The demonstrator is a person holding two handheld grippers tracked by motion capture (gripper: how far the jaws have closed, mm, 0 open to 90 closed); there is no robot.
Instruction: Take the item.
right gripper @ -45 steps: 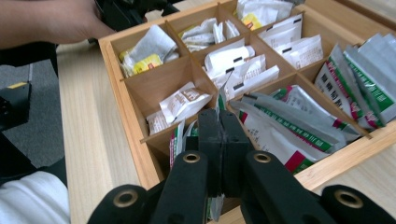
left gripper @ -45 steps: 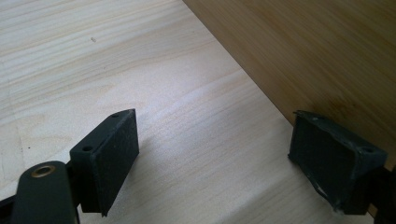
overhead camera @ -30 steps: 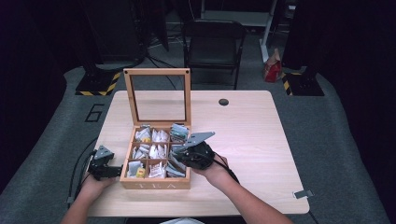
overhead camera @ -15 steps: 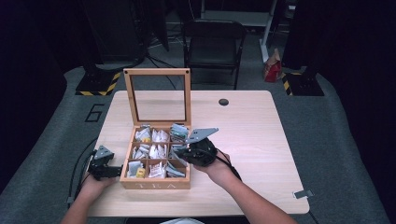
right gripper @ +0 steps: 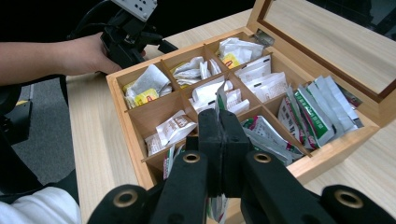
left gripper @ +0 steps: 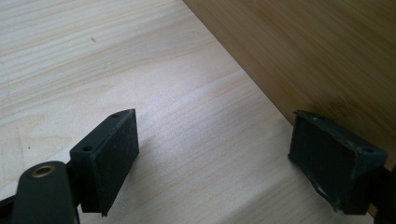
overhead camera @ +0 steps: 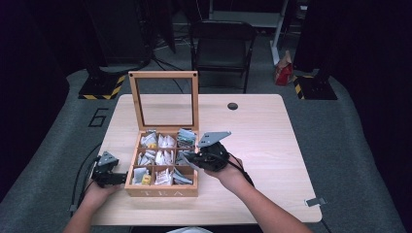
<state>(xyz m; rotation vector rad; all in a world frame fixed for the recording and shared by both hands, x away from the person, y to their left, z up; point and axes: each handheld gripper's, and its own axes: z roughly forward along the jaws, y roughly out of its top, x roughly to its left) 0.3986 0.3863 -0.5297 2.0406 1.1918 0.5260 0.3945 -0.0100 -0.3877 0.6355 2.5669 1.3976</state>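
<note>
Black tools [right gripper: 219,140] w/ brass rivets, grey triangular plate, black cables; bare forearms.

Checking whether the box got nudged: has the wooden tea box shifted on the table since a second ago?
No. The wooden tea box sits in the same place relative to the table's round hole.
</note>
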